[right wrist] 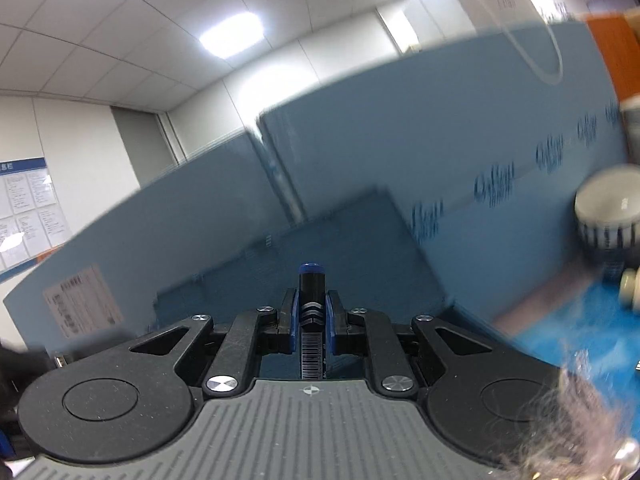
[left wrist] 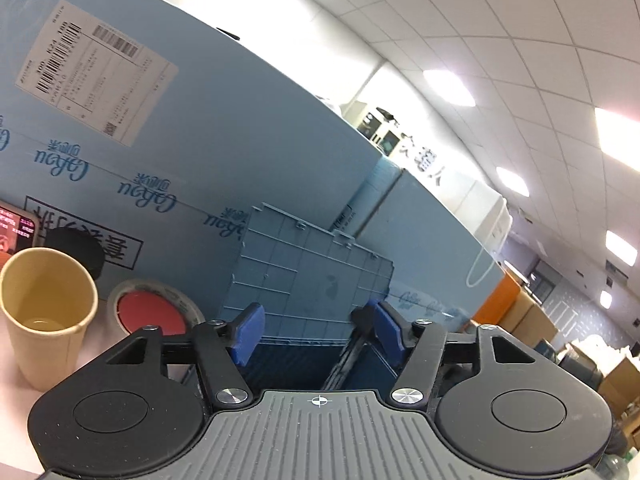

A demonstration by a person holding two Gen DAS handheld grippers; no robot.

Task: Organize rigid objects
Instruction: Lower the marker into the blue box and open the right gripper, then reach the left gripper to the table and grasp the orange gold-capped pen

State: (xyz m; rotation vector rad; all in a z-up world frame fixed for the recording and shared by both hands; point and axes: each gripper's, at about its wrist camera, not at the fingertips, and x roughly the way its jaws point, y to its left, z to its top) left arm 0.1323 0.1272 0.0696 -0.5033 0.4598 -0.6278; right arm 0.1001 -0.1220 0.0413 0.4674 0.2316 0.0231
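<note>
My left gripper (left wrist: 316, 326) is open and empty, its blue pads (left wrist: 250, 330) spread wide just in front of a grey-blue ribbed plastic organizer box (left wrist: 308, 276) that stands against large blue cartons. My right gripper (right wrist: 312, 312) is shut on a black marker pen (right wrist: 312, 320) with a blue end cap and a barcode label; the pen lies along the fingers, cap pointing forward. The same organizer box (right wrist: 320, 248) shows blurred ahead of it in the right wrist view.
A paper cup (left wrist: 48, 308) with some liquid stands at the left, a tape roll (left wrist: 154, 308) with a red centre beside it. A phone (left wrist: 18, 228) leans at far left. Large blue cartons (left wrist: 208, 132) form the backdrop. A white bulb-like object (right wrist: 608, 212) is at right.
</note>
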